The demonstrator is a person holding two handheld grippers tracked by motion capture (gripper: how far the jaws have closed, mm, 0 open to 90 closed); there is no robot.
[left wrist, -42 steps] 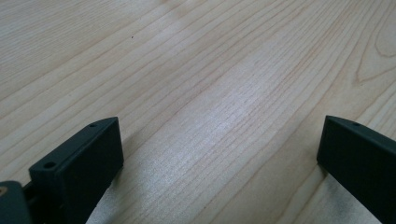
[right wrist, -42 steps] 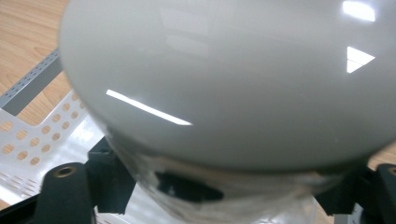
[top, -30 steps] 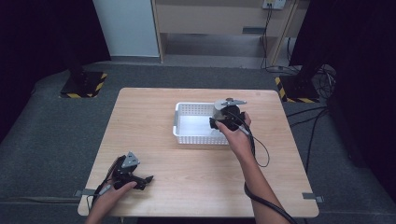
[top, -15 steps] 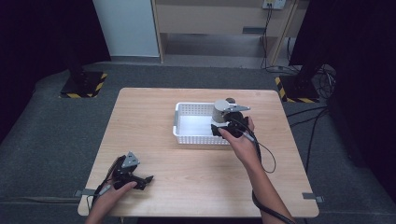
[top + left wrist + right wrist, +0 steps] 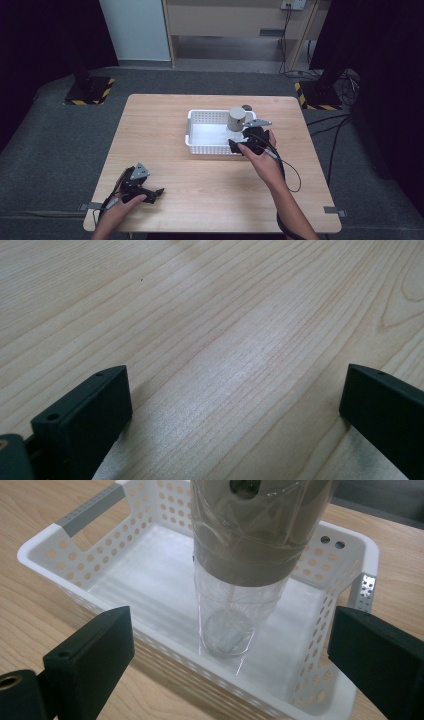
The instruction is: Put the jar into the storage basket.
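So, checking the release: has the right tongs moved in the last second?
Yes. In the high view the right tongs have drawn back from over the white basket toward its near right corner, leaving the bottle standing inside.

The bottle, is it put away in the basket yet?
Looks done: the clear bottle stands upright inside the white basket. In hand: nothing; the right hand-held gripper is open just outside the basket wall. The left hand-held gripper rests open on the table. Left: probably just drawing the right one away.
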